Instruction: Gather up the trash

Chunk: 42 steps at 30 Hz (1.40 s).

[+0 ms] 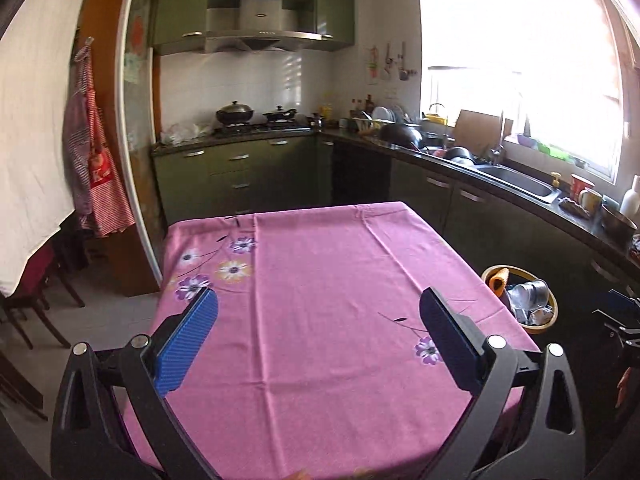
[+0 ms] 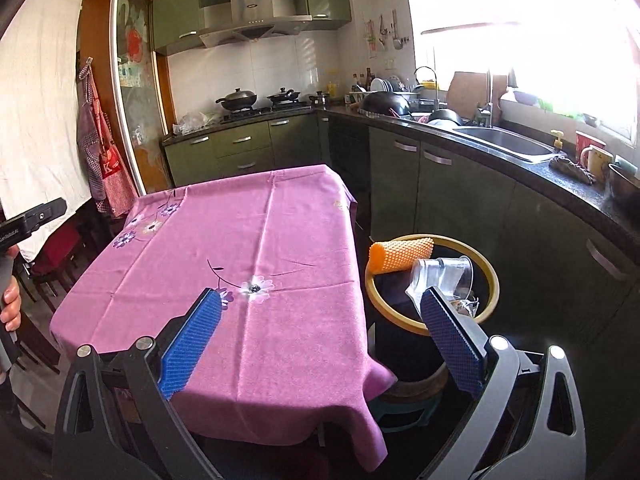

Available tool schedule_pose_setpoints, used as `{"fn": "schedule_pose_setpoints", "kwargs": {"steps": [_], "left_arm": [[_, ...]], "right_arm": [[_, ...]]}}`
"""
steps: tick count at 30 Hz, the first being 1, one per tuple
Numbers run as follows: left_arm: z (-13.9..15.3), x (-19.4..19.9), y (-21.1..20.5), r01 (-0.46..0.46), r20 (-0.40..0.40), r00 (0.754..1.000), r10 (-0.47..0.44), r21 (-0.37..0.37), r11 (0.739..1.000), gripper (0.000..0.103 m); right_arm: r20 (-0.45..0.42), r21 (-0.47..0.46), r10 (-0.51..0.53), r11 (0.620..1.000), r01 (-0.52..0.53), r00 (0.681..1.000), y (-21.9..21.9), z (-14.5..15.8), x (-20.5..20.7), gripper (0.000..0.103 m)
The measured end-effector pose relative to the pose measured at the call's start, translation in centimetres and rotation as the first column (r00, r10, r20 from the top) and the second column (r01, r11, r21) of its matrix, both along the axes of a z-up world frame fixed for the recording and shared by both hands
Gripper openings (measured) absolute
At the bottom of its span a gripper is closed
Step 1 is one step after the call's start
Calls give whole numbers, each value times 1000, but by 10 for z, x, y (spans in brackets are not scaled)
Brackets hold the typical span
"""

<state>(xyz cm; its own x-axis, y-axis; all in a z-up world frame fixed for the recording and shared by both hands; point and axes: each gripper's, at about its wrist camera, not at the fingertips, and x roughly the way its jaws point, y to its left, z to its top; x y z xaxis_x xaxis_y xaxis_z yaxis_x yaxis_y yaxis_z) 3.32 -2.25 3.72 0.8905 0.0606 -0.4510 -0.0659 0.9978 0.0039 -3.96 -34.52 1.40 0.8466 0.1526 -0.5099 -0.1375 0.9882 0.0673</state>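
A round trash bin with a yellow rim (image 2: pixel 494 280) stands on the floor to the right of the table; it also shows in the left wrist view (image 1: pixel 554 308). An orange bumpy foam sleeve (image 2: pixel 400 257) lies across its rim, and clear plastic cups (image 2: pixel 444 276) sit inside. The table's pink flowered cloth (image 1: pixel 320 300) carries no trash. My left gripper (image 1: pixel 318 300) is open and empty above the table's near part. My right gripper (image 2: pixel 320 300) is open and empty above the table's right edge, its right finger (image 2: pixel 452 340) in front of the bin.
Green kitchen cabinets and a dark counter (image 2: pixel 520 168) with a sink (image 2: pixel 504 142), pots and mugs run along the back and right. A striped apron (image 1: pixel 94 168) hangs at left, with dark chairs (image 1: pixel 36 292) below. The left gripper's handle and a hand (image 2: pixel 12 304) show at left.
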Motion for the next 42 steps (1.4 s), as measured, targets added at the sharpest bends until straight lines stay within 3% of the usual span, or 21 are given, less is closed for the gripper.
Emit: {"fn": "schedule_pose_setpoints", "kwargs": {"steps": [6, 13, 42], "left_arm": [[-6, -45, 30, -72, 8, 997, 72, -21, 997, 96], [-5, -69, 23, -36, 36, 999, 37, -36, 999, 96], [-5, -68, 7, 8, 41, 999, -7, -34, 999, 96]], "right_arm": [[50, -43, -15, 999, 17, 999, 13, 16, -25, 98], [77, -65, -29, 997, 34, 997, 16, 21, -44, 98], [77, -53, -49, 997, 53, 996, 6, 22, -41, 98]]}}
